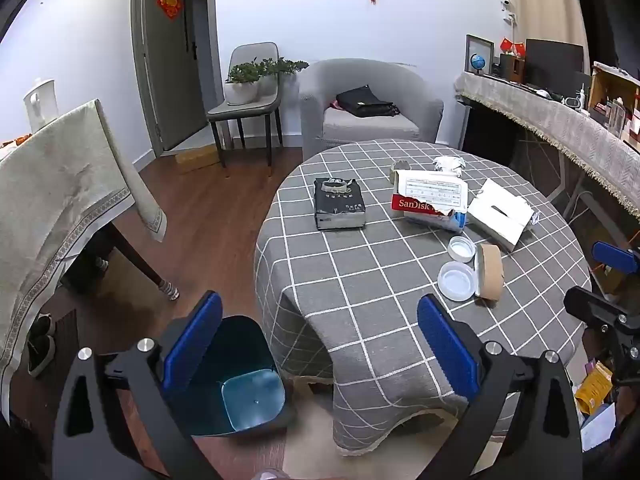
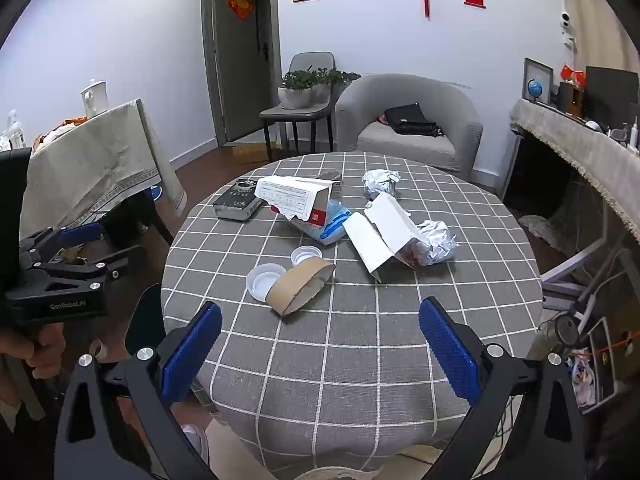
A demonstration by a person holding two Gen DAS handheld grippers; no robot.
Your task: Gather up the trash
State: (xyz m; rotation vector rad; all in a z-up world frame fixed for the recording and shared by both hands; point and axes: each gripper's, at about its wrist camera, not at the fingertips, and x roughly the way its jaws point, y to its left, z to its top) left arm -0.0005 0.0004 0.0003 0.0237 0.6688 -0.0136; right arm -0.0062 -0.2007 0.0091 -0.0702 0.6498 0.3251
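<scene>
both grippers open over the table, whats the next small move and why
Probably ease the right gripper forward onto the cardboard tape roll: it is the nearest trash, both grippers are open and hold nothing, and the bin stands open by the left gripper.

Ahead of the gripper, matt checked cloth (image 2: 352, 344) bears crinkled shiny foil (image 2: 380, 182), a brown cardboard ring (image 2: 300, 286) and smooth plastic lids (image 2: 265, 280).

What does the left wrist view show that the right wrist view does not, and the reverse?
Only the left wrist view shows the open blue trash bin on the floor beside the round table.

Only the right wrist view shows the crumpled foil ball beside the white box, and the left gripper from the side.

Both show the torn SanDisk package, two white lids, the cardboard tape roll, and open, empty jaws.
</scene>
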